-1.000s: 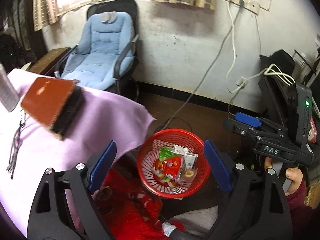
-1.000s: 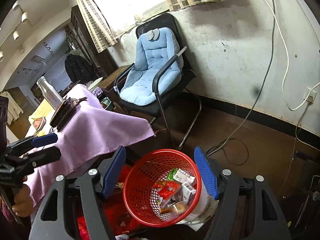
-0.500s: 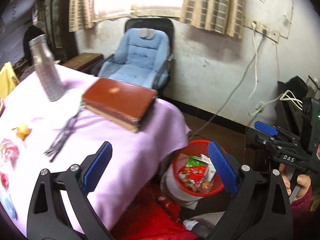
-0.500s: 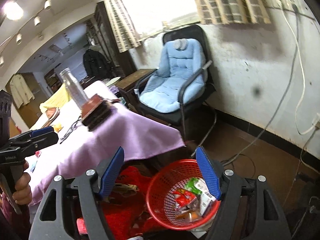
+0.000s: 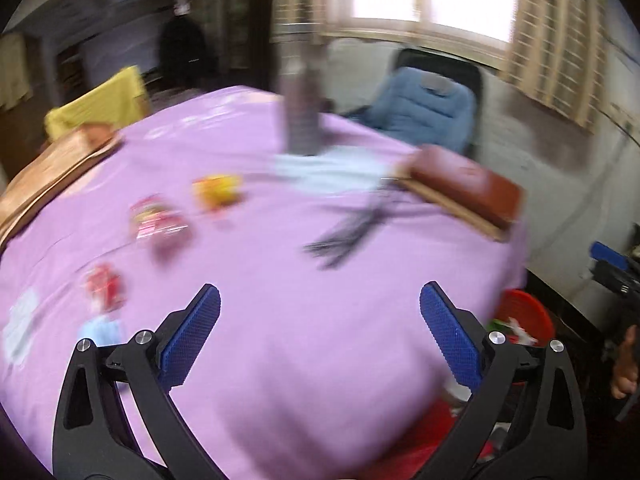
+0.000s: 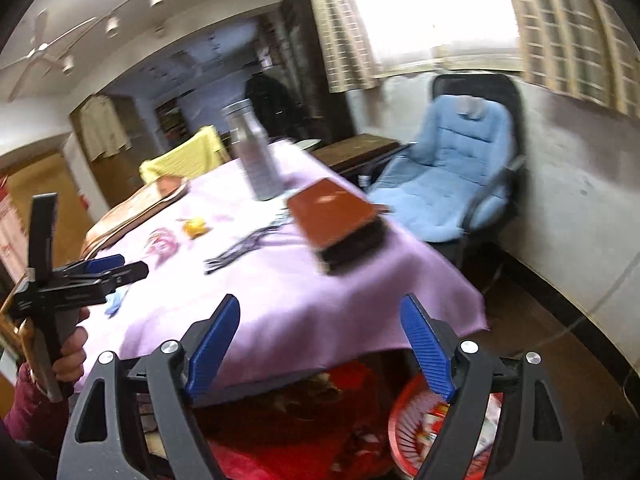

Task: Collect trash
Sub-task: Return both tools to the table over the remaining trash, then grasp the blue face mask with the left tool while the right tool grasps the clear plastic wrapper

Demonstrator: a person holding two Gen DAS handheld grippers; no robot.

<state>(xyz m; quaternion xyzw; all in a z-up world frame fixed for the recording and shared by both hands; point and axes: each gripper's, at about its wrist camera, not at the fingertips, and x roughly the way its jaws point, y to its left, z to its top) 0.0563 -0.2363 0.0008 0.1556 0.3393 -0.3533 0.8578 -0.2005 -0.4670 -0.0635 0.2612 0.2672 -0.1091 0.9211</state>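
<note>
In the left wrist view, the left gripper (image 5: 320,336) hangs level above the near part of the round table draped in a lilac cloth (image 5: 320,360), its two blue-padded fingers (image 5: 192,336) pointing toward the window. The jaws stand wide apart and hold nothing; only cloth shows between them. The picture is blurred. Scattered wrappers lie left of centre: a yellow-orange crumpled wrapper (image 5: 218,192), a pink-and-red printed wrapper (image 5: 154,218) below it, a small red wrapper (image 5: 105,284) lower left, and a pale blue scrap (image 5: 102,330) just beside the left finger. A grey metal bottle (image 5: 302,120) stands upright at upper centre; a brown hardcover book (image 5: 464,188) lies at the right, with a dark tasselled cord (image 5: 348,232) trailing from it. The red plastic mesh basket (image 5: 528,312) shows at the lower right past the table edge, with trash inside. The right gripper (image 5: 612,268) appears at the right edge.

In the right wrist view, the right gripper (image 6: 320,344) is held low at the table's edge, tilted slightly upward, jaws wide apart and empty. The red basket (image 6: 404,420) sits on the floor at lower right, under the right finger. The left gripper (image 6: 102,270) is at the left, held by a hand (image 6: 70,354), reaching over the cloth. A light-blue cushioned chair (image 6: 452,176) stands at the right.
</note>
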